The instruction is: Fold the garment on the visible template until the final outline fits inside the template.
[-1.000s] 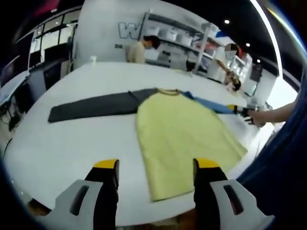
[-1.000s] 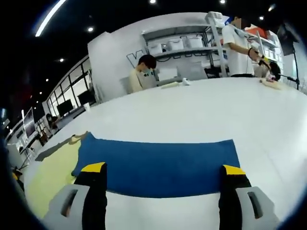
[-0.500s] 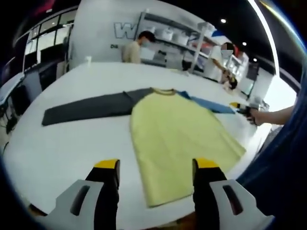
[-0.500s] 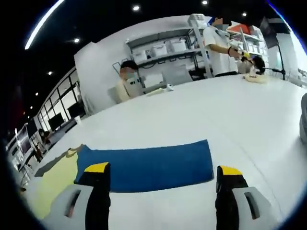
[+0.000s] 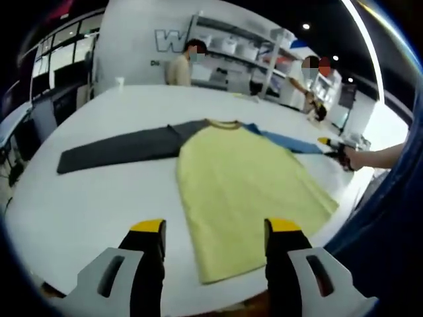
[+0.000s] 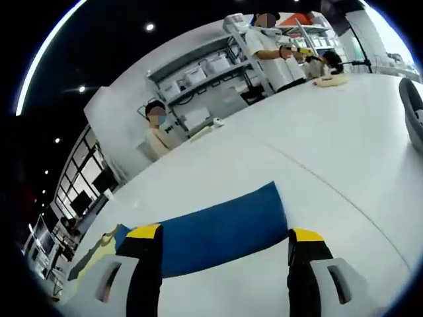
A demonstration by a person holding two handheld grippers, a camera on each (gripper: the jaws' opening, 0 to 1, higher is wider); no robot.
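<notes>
Left gripper (image 5: 213,228): jaws standing apart, gripping nothing, hovering over the yellow body (image 5: 248,188) near its hem at 6 o'clock.

Right gripper (image 6: 225,236): jaws spread, empty, framing the blue sleeve (image 6: 218,228), whose cuff is lying at 1 o'clock.

Garment: lying flat on the white table (image 5: 99,198); dark grey sleeve (image 5: 119,148) reaching toward 10 o'clock.

Template: cannot tell its outline.

Handling advice: likely sleeve-fold stage. Pinching the blue cuff at its edge, lifting low, carrying it across the yellow body while keeping cloth flat.

Background: people (image 6: 158,129) standing by shelving (image 6: 205,66).
</notes>
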